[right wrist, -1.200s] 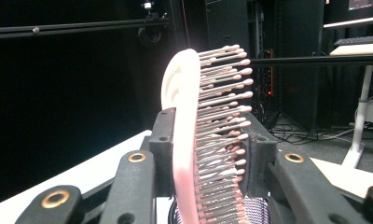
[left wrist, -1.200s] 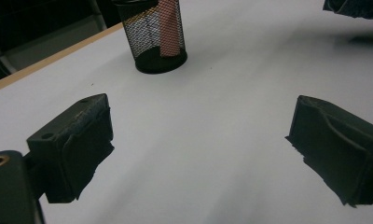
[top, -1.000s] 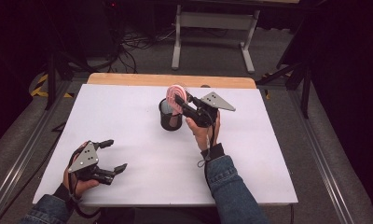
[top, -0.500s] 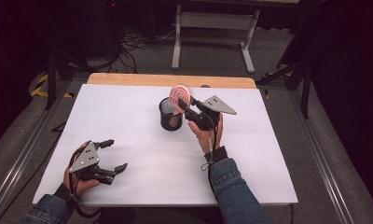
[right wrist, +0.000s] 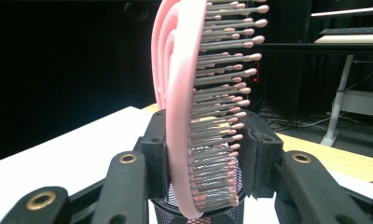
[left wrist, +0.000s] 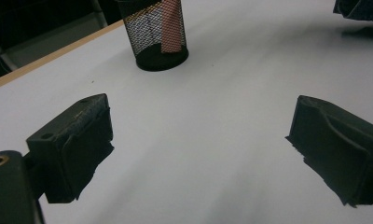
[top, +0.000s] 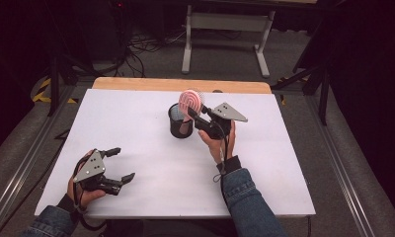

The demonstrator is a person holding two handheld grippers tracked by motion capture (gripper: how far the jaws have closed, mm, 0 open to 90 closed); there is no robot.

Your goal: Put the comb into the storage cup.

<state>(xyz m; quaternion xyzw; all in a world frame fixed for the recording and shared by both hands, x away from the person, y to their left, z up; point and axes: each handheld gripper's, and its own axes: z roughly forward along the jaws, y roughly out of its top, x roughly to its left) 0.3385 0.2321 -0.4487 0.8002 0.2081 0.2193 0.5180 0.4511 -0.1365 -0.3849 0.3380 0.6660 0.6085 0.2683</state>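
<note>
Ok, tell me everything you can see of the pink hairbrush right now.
The pink hairbrush looks like plastic, with a ridged, looped back and rows of grey bristles tipped with pink balls. It stands about upright, head up, its lower end down inside the black mesh cup near the table's far middle. The right gripper is shut on it, one of the fingers against its back, the other on the bristle side.

- Pink plastic hairbrush (right wrist: 182, 116): a pink head carrying grey bristles with pink tips; from above, its back shows pink and white concentric rings.
- Black wire-mesh cup (top: 180, 121): black mesh with a solid black base.
- Worktop (top: 136, 123): plain white, with a light wooden strip along its 12 o'clock edge.
- Right gripper (top: 195, 114) and left gripper (top: 121, 164): black jaws, grey three-cornered plates, brass-coloured rivets.
- Sleeves (top: 247, 207): blue denim.
</note>
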